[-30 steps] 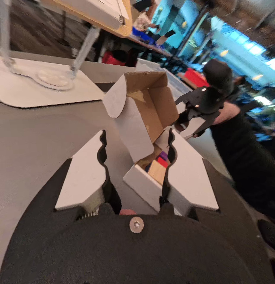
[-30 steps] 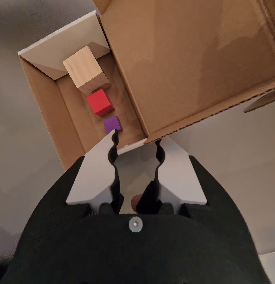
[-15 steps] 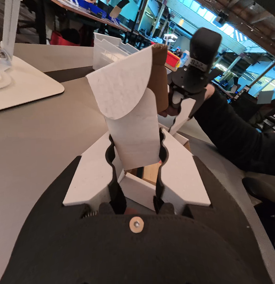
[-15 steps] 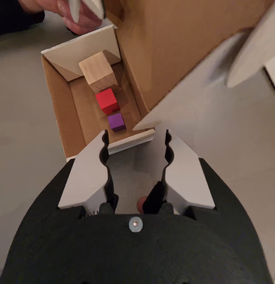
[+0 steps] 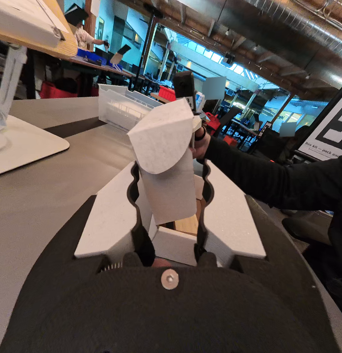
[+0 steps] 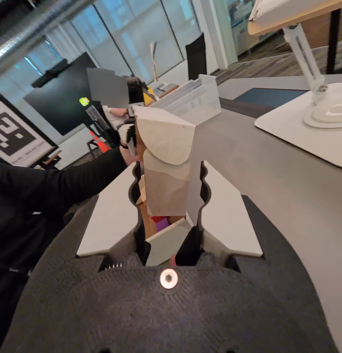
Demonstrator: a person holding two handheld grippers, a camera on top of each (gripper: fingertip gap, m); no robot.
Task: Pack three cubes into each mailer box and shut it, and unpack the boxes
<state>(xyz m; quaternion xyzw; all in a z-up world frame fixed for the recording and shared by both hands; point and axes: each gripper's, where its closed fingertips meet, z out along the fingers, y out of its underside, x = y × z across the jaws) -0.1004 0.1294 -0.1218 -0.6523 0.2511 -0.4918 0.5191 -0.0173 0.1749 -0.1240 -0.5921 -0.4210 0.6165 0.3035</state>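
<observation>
A white mailer box (image 5: 174,246) stands on the grey table with its lid (image 5: 162,145) raised upright, rounded side flaps folded in. A wooden cube (image 5: 186,225) shows inside. My left gripper (image 5: 170,163) is open, its fingers on either side of the box's end and the lid flap. From the opposite end, my right gripper (image 6: 169,163) is open around the other lid flap (image 6: 166,137) and box wall (image 6: 164,242). A red cube (image 6: 158,218) and a purple cube (image 6: 162,225) show inside. Each view shows the other gripper's hand behind the lid.
A clear plastic bin (image 5: 124,108) stands behind the box. A white stand with a flat base (image 5: 23,141) sits on the table to the left, and shows in the right wrist view (image 6: 309,124). A black-sleeved arm (image 5: 261,177) reaches across.
The lid has swung up from laid open to upright. Both grippers have dropped low to the box's opposite ends. The right view has tilted from looking down into the box to level.
</observation>
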